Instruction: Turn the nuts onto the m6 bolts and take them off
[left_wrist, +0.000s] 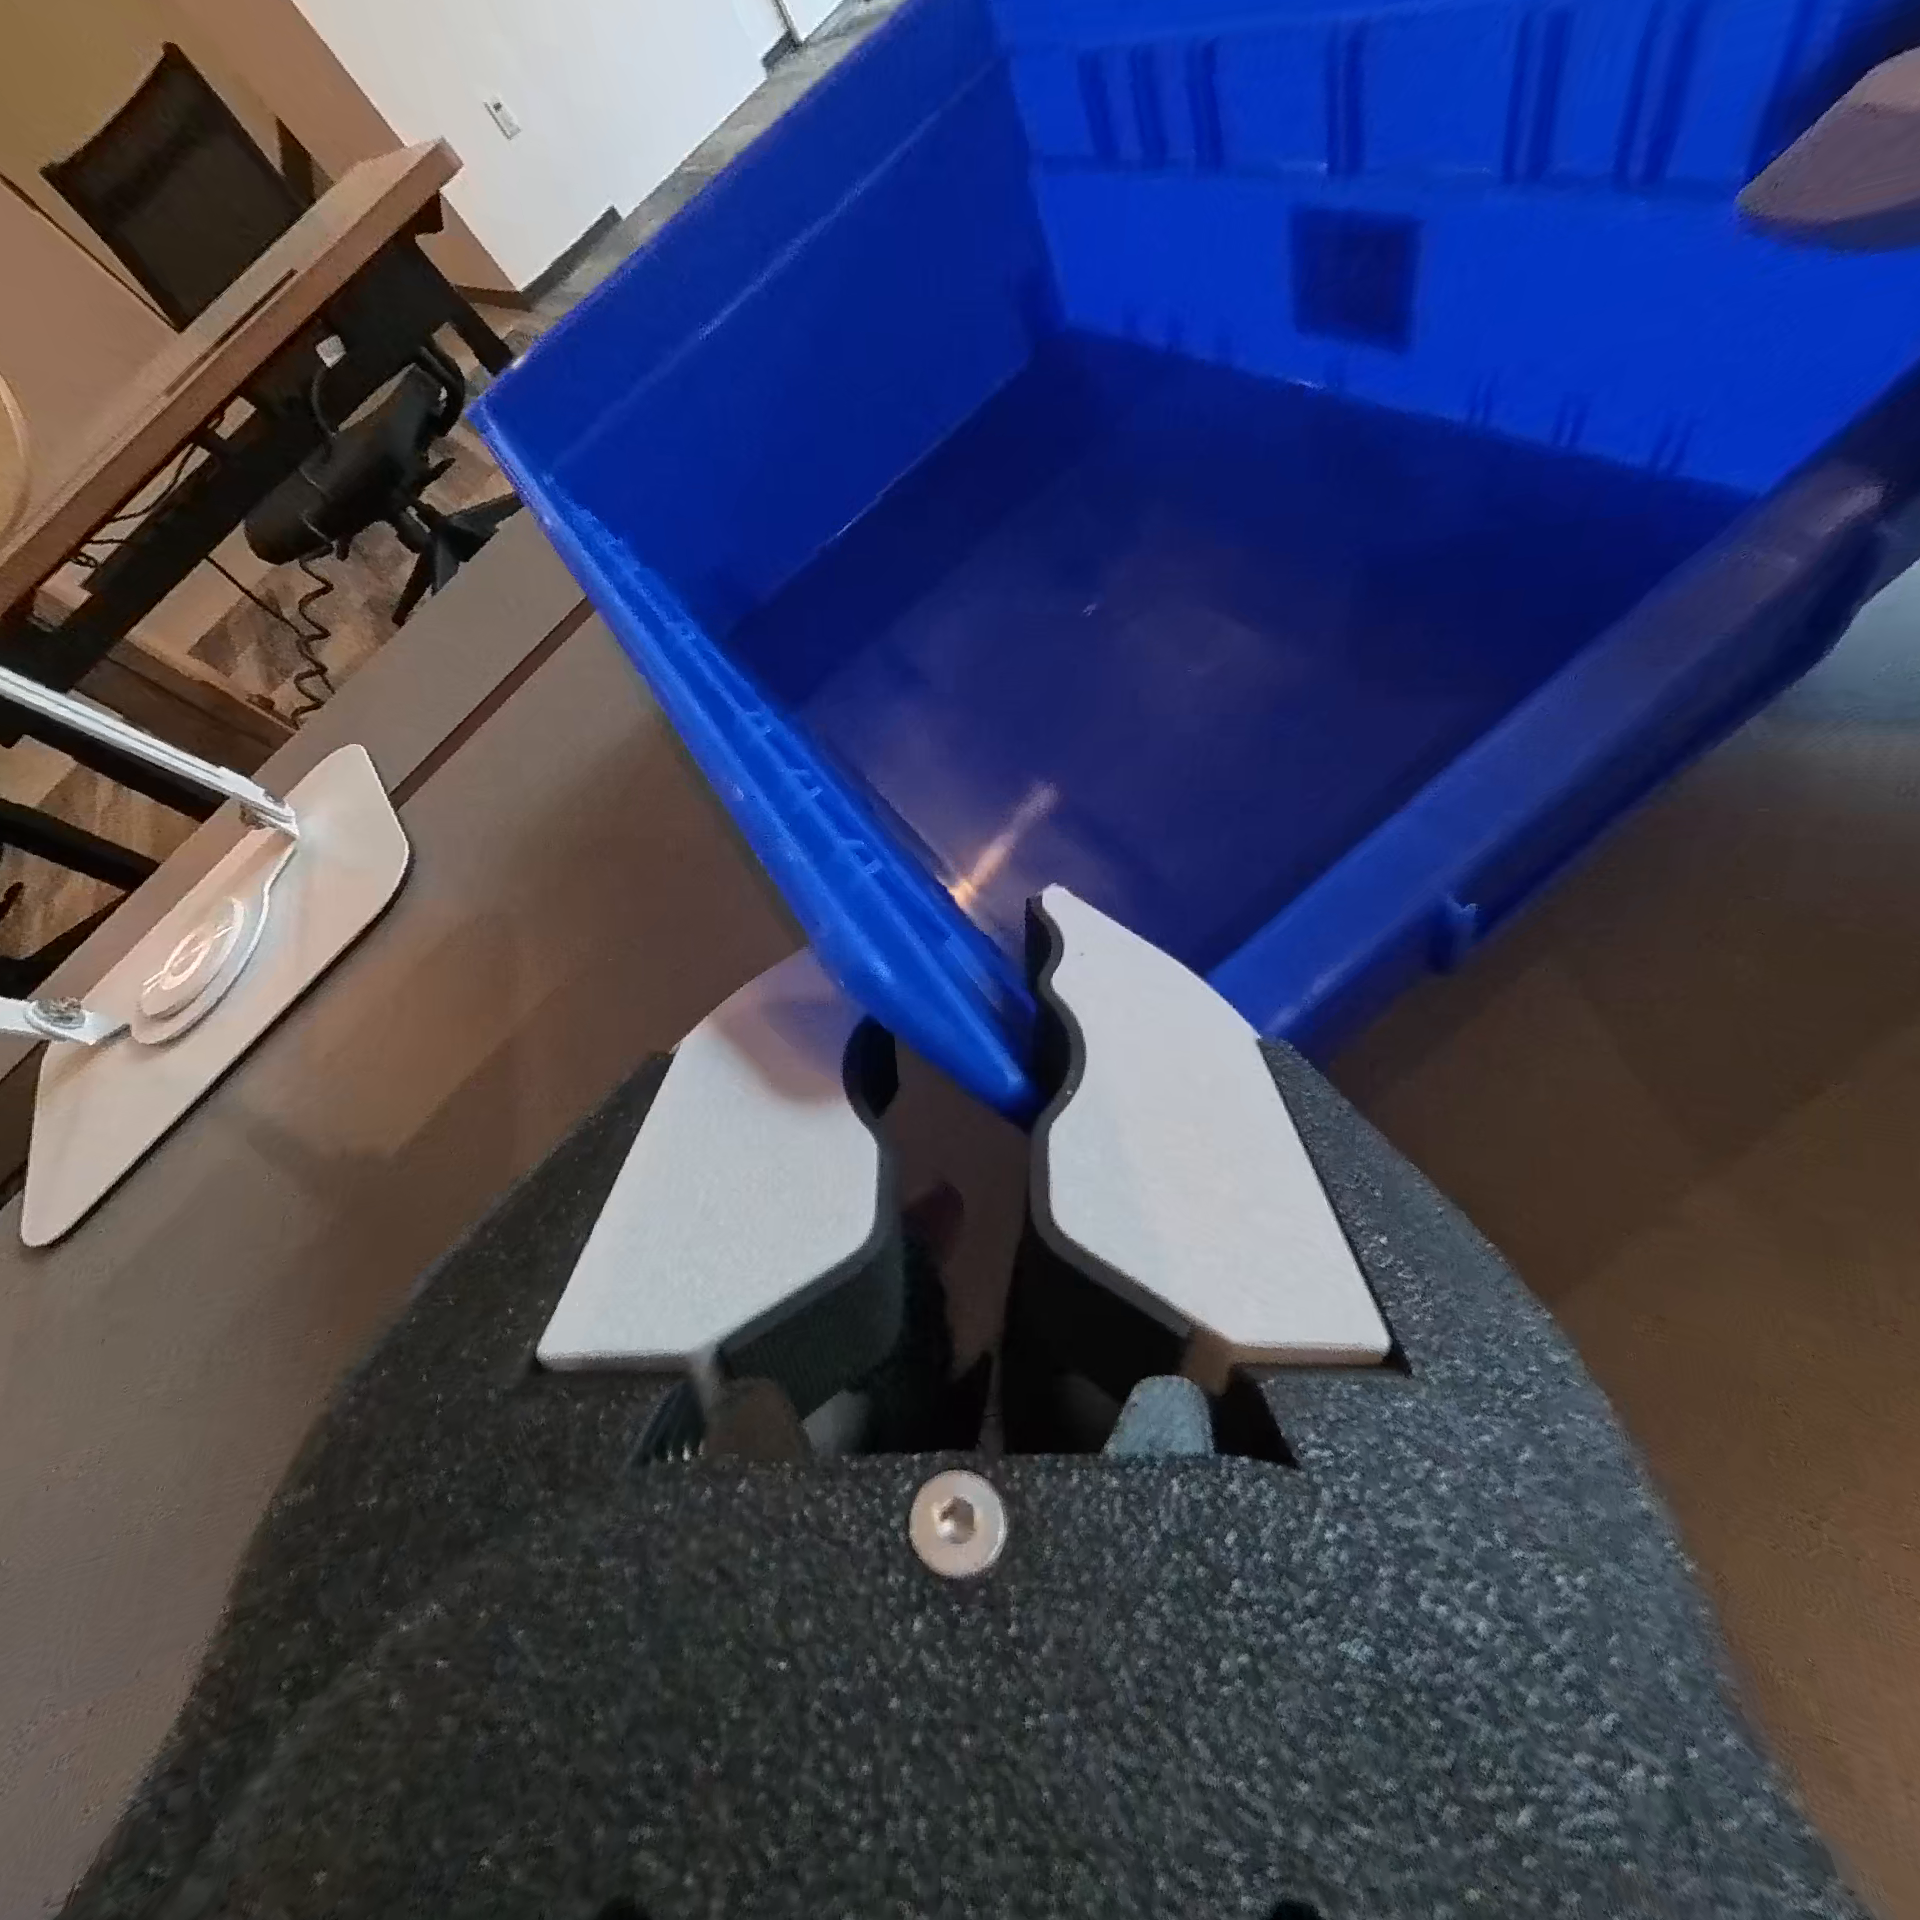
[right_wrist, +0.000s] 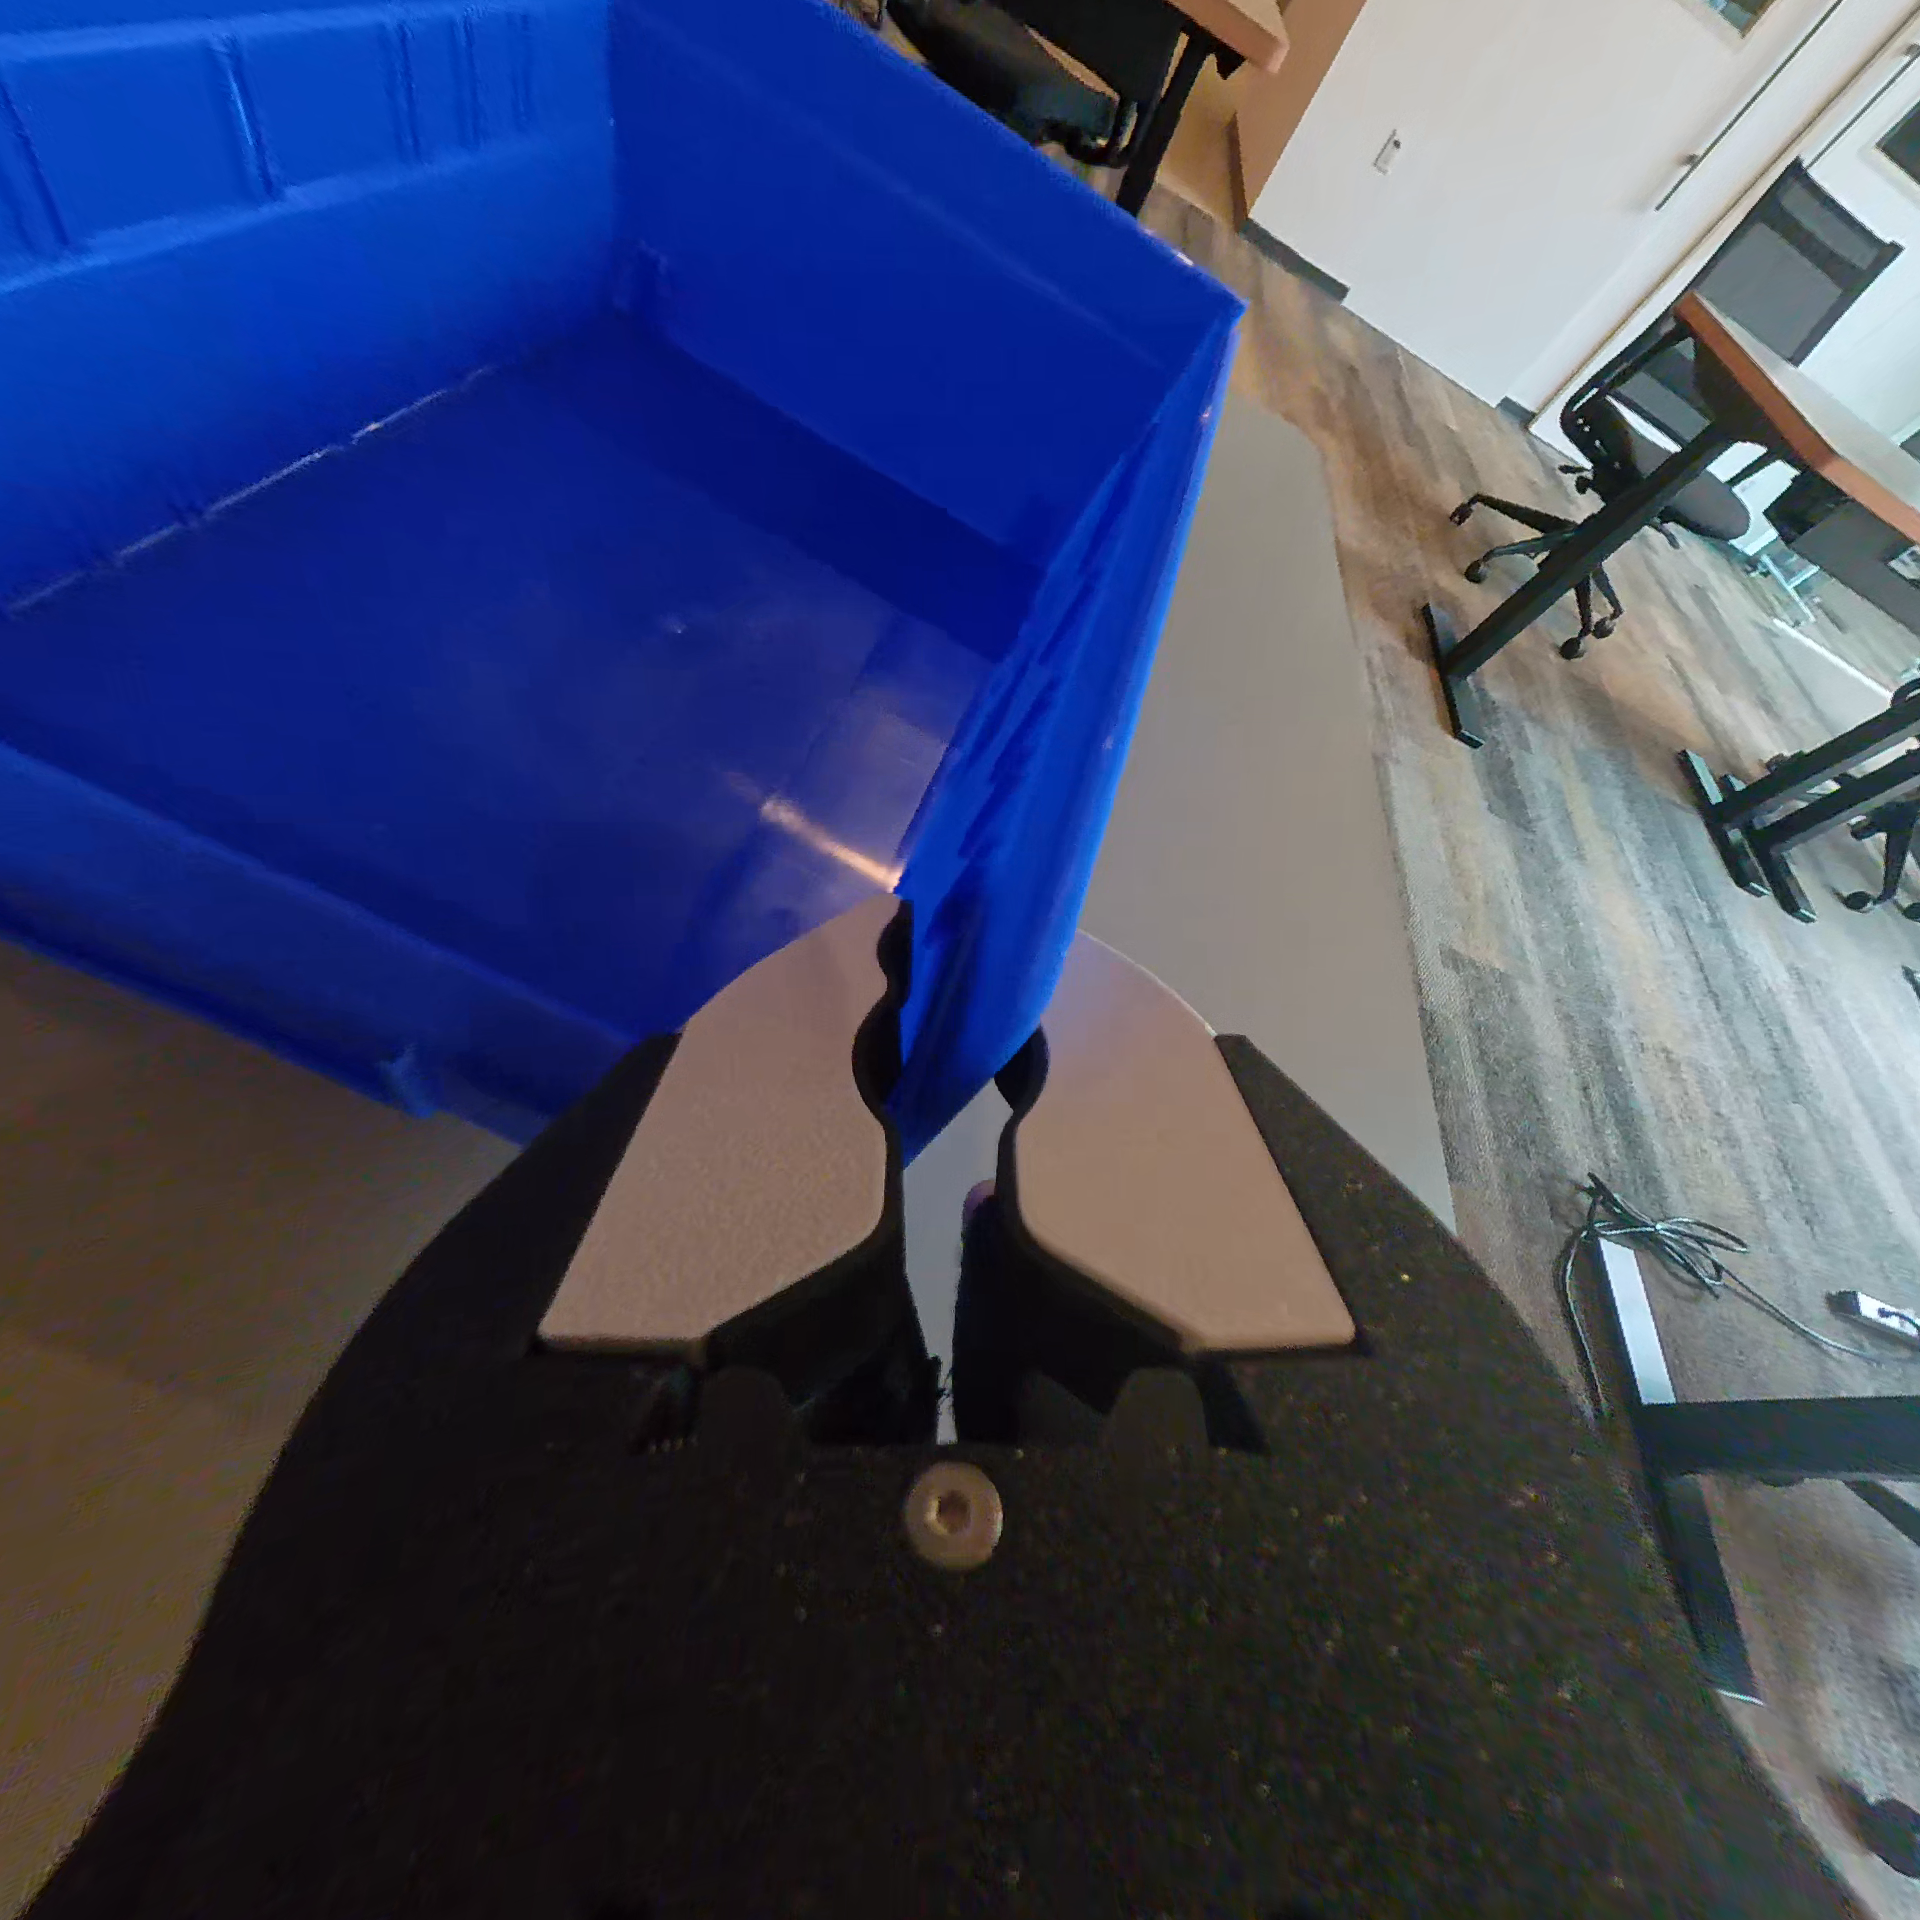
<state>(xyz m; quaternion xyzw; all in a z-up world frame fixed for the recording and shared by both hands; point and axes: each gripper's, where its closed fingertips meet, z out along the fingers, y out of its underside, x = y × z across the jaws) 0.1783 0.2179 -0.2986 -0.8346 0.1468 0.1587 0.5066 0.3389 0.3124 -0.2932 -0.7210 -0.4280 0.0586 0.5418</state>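
A large, empty blue plastic bin (left_wrist: 779, 364) fills both views, and no nuts or bolts show. In the left wrist view, my left gripper (left_wrist: 956, 997) straddles the bin's side rim (left_wrist: 831, 831). The rim leans on the right finger (left_wrist: 1122, 1039), while the left finger (left_wrist: 748, 1122) stands apart from it, so this gripper is open. In the right wrist view, my right gripper (right_wrist: 971, 966) is shut on the opposite side wall (right_wrist: 1039, 727) of the bin (right_wrist: 831, 312), with both pads pressed against the wall.
The bin is over a brown table (left_wrist: 468, 1195). A flat silver stand base (left_wrist: 218, 987) lies on the table to the left. The table's right edge (right_wrist: 1382, 831) drops to a floor with cables (right_wrist: 1662, 1257), desks and office chairs (right_wrist: 1621, 488). About 20 centimeters separates my left fingertips from my right. The left tips stand about 40 centimeters off the flat silver stand base (left_wrist: 218, 987).
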